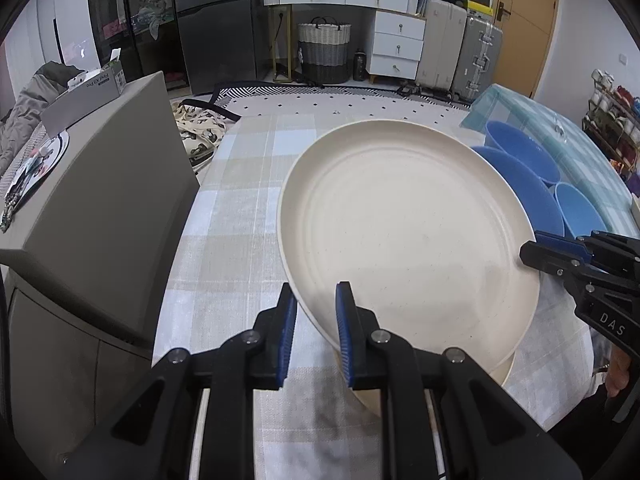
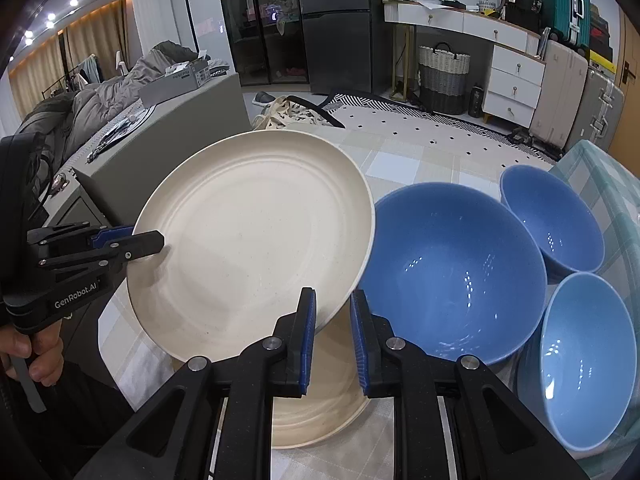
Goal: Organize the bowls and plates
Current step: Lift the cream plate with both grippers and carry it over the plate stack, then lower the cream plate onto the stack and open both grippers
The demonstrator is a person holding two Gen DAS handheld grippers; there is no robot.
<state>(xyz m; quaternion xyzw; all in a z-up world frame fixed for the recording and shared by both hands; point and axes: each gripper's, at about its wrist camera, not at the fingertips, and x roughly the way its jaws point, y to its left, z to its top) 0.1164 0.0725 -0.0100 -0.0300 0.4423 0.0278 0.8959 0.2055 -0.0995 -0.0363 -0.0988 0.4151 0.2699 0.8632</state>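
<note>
Cream-coloured, ridged and tilted, our big round plate (image 2: pixel 256 228) is pinched by both grippers (image 1: pixel 316 320) (image 2: pixel 334 328). Only our right view shows three shiny blue bowls (image 2: pixel 452 272) at three o'clock.

This is a lived-in home room, probably a combined bedroom and dining space: a checked tablecloth (image 1: pixel 256 208), a white drawer unit (image 1: pixel 398 46), a woven laundry basket (image 1: pixel 324 50), stacked suitcases (image 1: pixel 460 52), a dark fridge (image 2: pixel 336 28) and rumpled bedding (image 2: pixel 100 96).
</note>
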